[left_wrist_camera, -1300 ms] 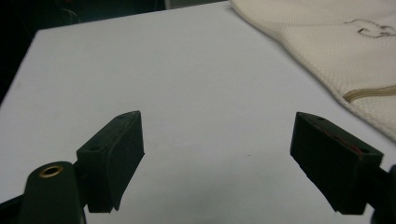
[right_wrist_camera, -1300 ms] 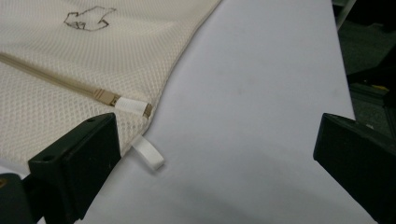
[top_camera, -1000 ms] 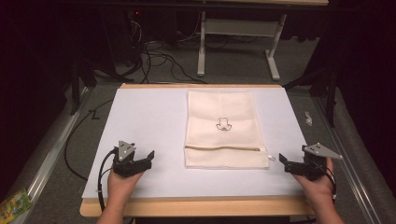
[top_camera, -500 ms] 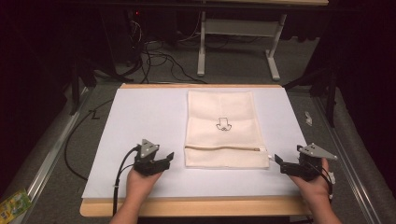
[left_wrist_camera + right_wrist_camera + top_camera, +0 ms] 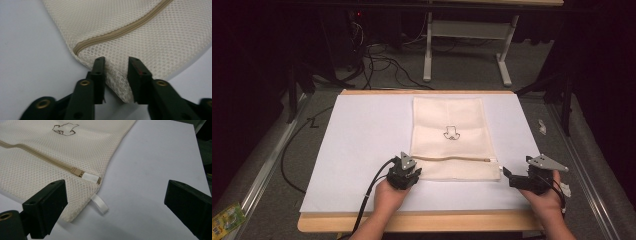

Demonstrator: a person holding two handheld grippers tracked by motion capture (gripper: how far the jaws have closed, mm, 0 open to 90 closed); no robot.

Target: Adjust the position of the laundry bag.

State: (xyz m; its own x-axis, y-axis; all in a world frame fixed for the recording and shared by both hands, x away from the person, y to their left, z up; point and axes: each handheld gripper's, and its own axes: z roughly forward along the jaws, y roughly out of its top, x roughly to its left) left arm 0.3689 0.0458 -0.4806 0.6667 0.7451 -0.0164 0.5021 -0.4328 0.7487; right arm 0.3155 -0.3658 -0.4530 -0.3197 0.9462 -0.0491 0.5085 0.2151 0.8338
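A cream mesh zip bag (image 5: 449, 135) with a small dark printed mark lies flat in the middle of the white sheet. Its tan zipper (image 5: 452, 159) runs across near the front edge. My left gripper (image 5: 409, 172) is at the bag's near left corner. In the left gripper view its jaws stand a little apart, astride the mesh edge (image 5: 117, 75), just below the zipper's end (image 5: 80, 47). My right gripper (image 5: 507, 176) is wide open just off the bag's near right corner. In the right gripper view (image 5: 116, 187) the zipper pull (image 5: 90, 177) and a white loop tab (image 5: 100, 204) lie ahead.
A white sheet (image 5: 362, 140) covers the wooden table, whose front edge (image 5: 412, 222) shows below the hands. Cables (image 5: 377, 55) and a desk frame (image 5: 427, 50) stand on the floor beyond. A small white scrap (image 5: 542, 125) lies right of the table, a green packet (image 5: 224, 220) at far left.
My left gripper has travelled right across the sheet to the bag's near left corner, its jaws now astride the edge. The right gripper has edged slightly left toward the bag.
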